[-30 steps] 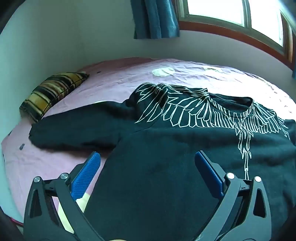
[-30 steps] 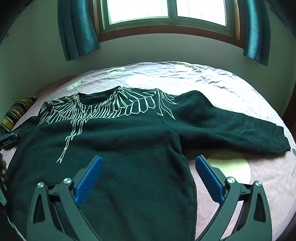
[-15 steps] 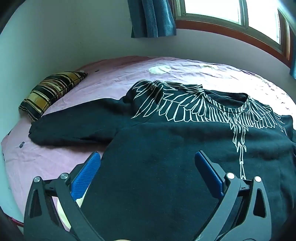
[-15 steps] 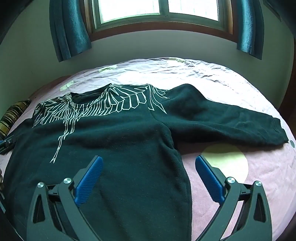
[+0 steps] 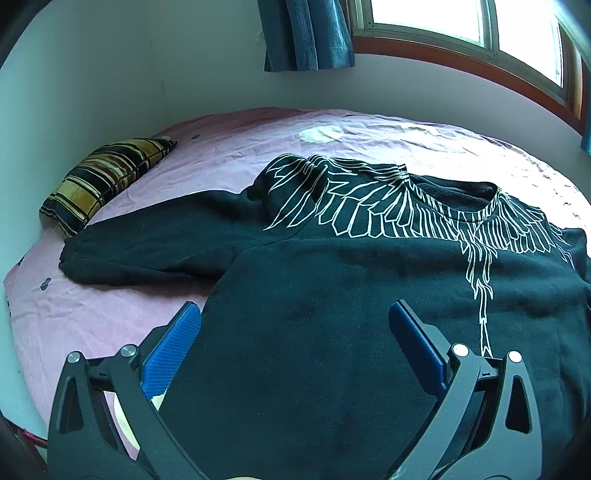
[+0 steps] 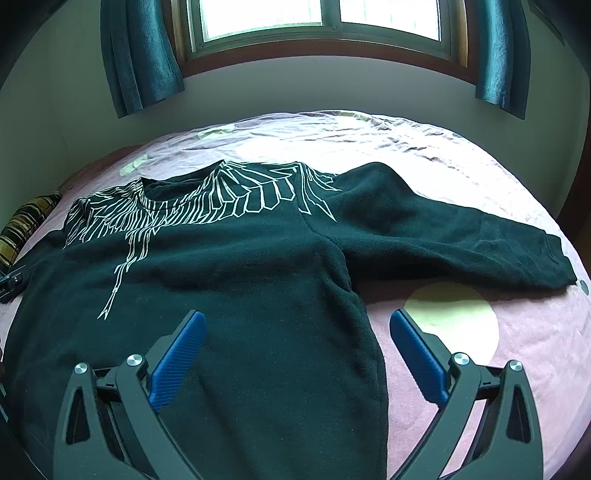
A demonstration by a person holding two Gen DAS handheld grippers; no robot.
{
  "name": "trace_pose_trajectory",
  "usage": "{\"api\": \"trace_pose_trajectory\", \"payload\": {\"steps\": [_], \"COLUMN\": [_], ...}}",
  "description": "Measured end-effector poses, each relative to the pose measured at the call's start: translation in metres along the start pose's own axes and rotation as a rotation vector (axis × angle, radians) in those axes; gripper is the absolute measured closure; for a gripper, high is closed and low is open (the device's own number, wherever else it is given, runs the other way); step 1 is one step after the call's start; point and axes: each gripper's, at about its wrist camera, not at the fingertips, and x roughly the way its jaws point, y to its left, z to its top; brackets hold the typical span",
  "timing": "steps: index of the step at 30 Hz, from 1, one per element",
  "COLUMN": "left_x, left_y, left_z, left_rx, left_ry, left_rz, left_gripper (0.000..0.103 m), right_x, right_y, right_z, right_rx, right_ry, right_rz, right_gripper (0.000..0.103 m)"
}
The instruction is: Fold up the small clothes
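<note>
A black sweatshirt (image 5: 332, 288) (image 6: 236, 273) with a white wing print lies flat and face up on a pink bedsheet (image 5: 92, 317) (image 6: 517, 332), both sleeves spread sideways. My left gripper (image 5: 293, 336) hovers open above the sweatshirt's left side edge, nothing between its blue pads. The left sleeve (image 5: 147, 247) stretches away to the left. My right gripper (image 6: 295, 343) is open too, straddling the right side edge of the body. The right sleeve (image 6: 461, 240) runs out to the right. Part of the left gripper (image 6: 11, 284) shows at the far left of the right wrist view.
A striped yellow and black pillow (image 5: 103, 181) (image 6: 22, 225) lies at the bed's far left by the wall. A window (image 6: 317, 22) with teal curtains (image 6: 136, 55) sits behind the bed. Pale round patches (image 6: 454, 321) mark the sheet.
Both grippers have drifted slightly outward and back, so the sweatshirt sits a little further into each view. Jaws stay open; the garment has not moved.
</note>
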Motion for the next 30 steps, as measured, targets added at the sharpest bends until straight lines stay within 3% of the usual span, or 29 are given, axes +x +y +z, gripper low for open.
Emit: {"api": "trace_pose_trajectory", "payload": {"steps": [30], "left_x": [-0.0019], "left_y": [0.0036], "left_z": [-0.0033], "left_rx": [-0.009], "left_ry": [0.001], "left_rz": [-0.002], "left_gripper": [0.002], "right_x": [0.0019], "right_y": [0.0031], "right_z": [-0.0035], "right_rx": [-0.003], "right_ry": [0.009], "right_rz": [0.001], "right_gripper": [0.004]}}
